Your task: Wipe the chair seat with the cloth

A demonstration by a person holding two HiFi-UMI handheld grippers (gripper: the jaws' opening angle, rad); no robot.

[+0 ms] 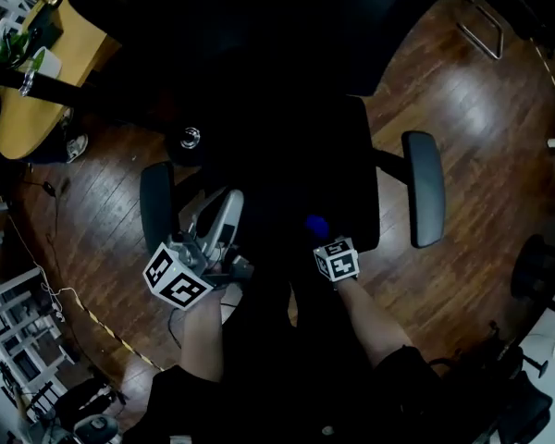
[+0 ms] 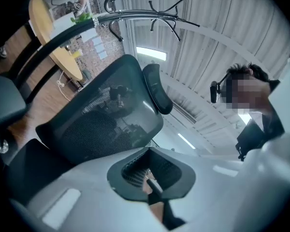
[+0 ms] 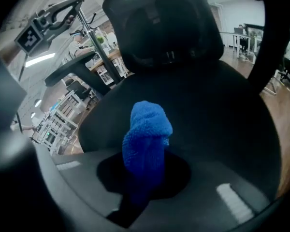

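Right gripper: clamped on the cloth, a bunched tuft poking out past the jaws.
Cloth: blue, over the near part of the seat; contact with it not clear.
Handling: probably soft, light and limp, prone to folding under pressure; best gripped at the bunch, leaving a loose pad free to press flat.
Left gripper: jaws drawn together, empty, tilted upward at near left.
Around: armrests left and right, likely limiting sideways strokes; back far; table far left, well apart.
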